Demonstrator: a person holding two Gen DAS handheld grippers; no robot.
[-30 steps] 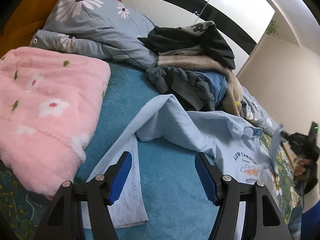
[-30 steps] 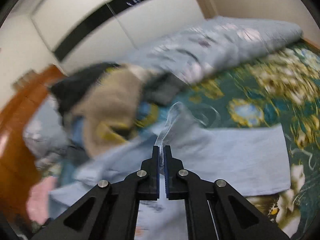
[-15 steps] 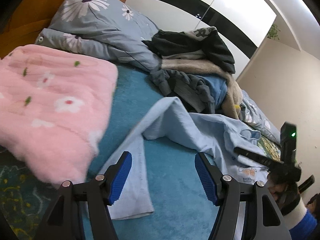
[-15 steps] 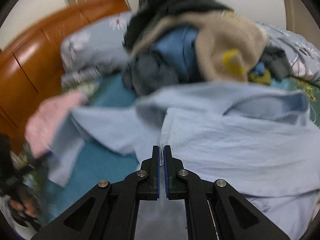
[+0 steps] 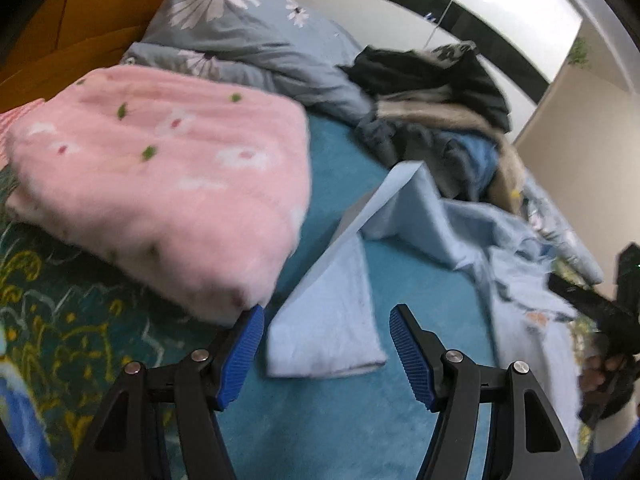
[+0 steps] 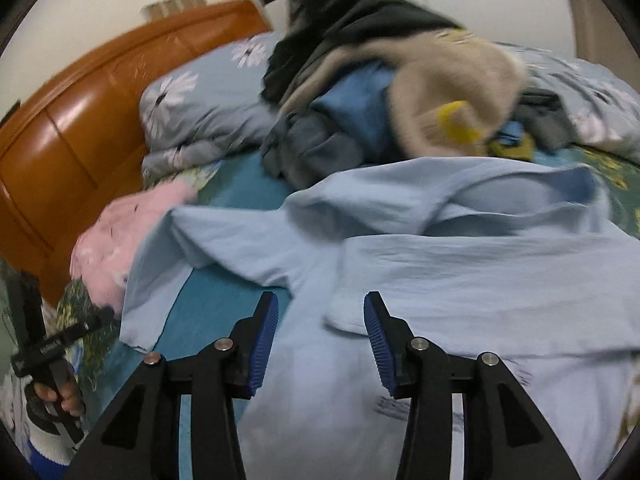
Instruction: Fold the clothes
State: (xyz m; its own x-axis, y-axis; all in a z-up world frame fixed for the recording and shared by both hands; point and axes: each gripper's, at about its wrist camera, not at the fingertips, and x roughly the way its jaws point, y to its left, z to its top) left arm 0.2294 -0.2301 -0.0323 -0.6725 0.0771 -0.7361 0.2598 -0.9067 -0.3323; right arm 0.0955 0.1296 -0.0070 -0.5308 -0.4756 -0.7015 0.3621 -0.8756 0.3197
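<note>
Left gripper (image 5: pixel 326 334): jaws wide apart, holding nothing, poised over the cuff end of the sleeve (image 5: pixel 332 320) of the light blue sweatshirt (image 6: pixel 460 264). Right gripper (image 6: pixel 320 334): jaws likewise parted and empty, above the sweatshirt's body, where one sleeve lies folded across. The garment is spread on the teal bedcover (image 5: pixel 424 300). A folded pink blanket (image 5: pixel 160 184) sits left of the sleeve; a heap of mixed clothes (image 6: pixel 392 80) lies beyond, against grey floral bedding (image 5: pixel 240 28).
</note>
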